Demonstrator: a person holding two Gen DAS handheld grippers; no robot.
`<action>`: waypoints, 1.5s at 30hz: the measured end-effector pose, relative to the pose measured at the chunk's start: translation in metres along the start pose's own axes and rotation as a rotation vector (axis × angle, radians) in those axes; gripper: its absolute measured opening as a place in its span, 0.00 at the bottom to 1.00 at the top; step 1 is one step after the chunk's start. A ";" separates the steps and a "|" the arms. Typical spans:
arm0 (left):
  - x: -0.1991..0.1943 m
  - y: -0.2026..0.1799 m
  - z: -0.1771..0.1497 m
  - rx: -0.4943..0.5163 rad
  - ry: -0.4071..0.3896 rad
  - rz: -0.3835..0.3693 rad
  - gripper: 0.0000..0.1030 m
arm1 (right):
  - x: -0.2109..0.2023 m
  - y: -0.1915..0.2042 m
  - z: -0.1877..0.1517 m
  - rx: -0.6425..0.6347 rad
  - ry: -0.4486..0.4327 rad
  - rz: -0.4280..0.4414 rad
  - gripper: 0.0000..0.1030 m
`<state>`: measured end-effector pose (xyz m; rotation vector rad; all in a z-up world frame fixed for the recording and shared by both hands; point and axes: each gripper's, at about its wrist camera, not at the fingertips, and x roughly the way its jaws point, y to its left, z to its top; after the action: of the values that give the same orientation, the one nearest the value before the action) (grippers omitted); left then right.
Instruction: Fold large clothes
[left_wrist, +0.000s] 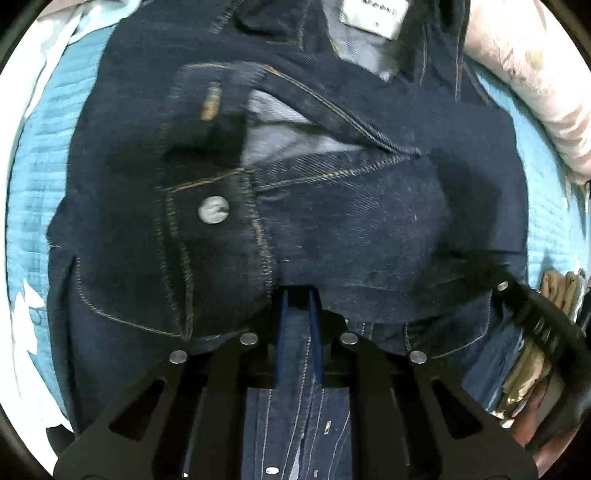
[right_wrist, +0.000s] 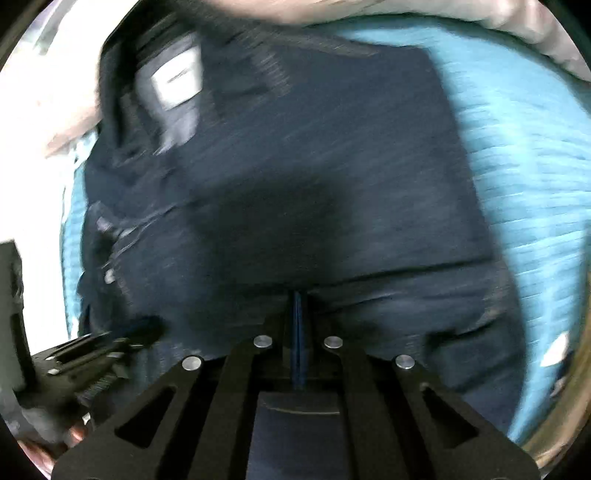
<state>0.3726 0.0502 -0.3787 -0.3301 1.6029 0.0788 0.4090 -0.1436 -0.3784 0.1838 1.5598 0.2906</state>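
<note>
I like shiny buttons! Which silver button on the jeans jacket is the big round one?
The big round button sits on the jacket cuff, above the left gripper. The small one is low on the front strip, between the gripper's arms.

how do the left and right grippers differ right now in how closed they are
The left gripper shows a narrow gap between its blue fingers, with dark denim jacket fabric in it. The right gripper has its fingers pressed fully together, no gap visible. Both point down at the jacket's near edge on the blue bedcover.
</note>
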 end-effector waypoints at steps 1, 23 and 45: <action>-0.001 0.002 0.000 0.002 0.000 -0.003 0.13 | -0.004 -0.012 0.003 0.027 -0.003 -0.007 0.00; -0.062 -0.016 0.031 0.058 -0.122 -0.079 0.03 | -0.043 0.014 0.048 0.022 -0.128 0.040 0.02; -0.018 0.020 0.100 0.044 -0.114 0.000 0.02 | 0.020 -0.005 0.102 0.025 -0.086 -0.095 0.00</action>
<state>0.4640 0.0976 -0.3705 -0.2867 1.4897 0.0606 0.5110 -0.1355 -0.3978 0.1395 1.4830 0.1868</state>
